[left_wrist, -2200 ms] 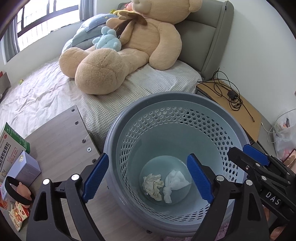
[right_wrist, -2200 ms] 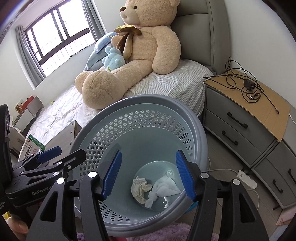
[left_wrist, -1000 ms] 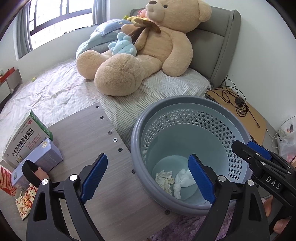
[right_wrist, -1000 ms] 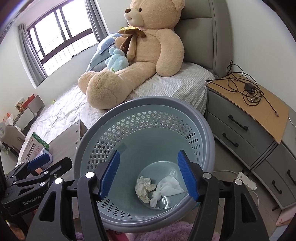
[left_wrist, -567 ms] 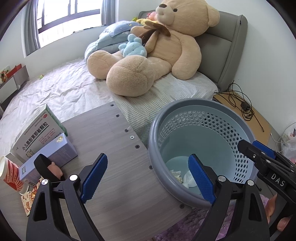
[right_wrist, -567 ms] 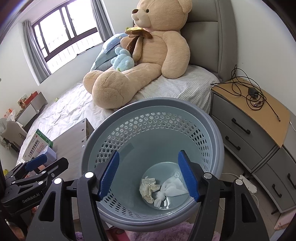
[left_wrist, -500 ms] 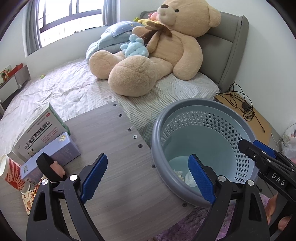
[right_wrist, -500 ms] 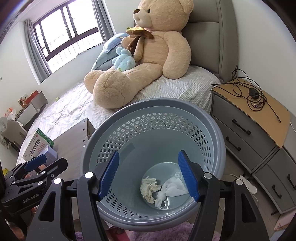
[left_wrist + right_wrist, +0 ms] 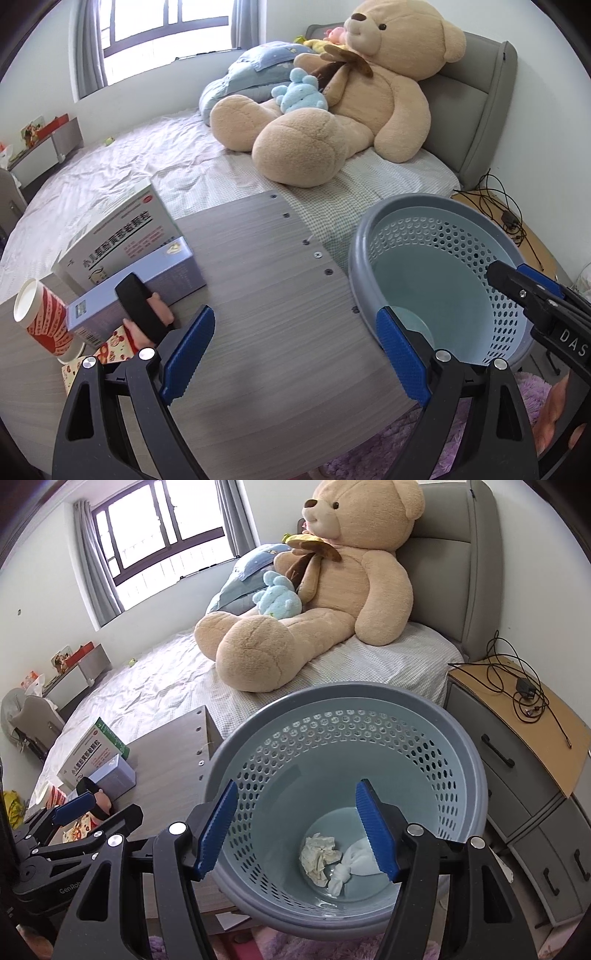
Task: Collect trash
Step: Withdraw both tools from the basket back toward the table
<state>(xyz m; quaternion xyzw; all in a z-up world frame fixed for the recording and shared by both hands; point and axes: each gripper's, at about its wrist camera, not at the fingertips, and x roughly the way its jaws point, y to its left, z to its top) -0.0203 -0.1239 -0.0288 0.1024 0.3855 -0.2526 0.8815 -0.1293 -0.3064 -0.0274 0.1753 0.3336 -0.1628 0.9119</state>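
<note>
A grey-blue perforated basket stands beside the wooden table. A crumpled yellowish paper and a knotted white tissue lie on its bottom. My right gripper hangs open above the basket with nothing between its blue pads. My left gripper is wide open over the bare tabletop, left of the basket, and holds nothing. On the table's left end sit a red paper cup, a colourful wrapper, a black-and-pink object and two boxes.
A green-white medicine box leans on a lavender box. Behind the table is a bed with a big teddy bear. A nightstand with cables stands right of the basket. Purple rug lies below.
My left gripper has swung left, from over the basket to over the table, so cup and boxes came into view. The right gripper drifted slightly and stays open above the basket.
</note>
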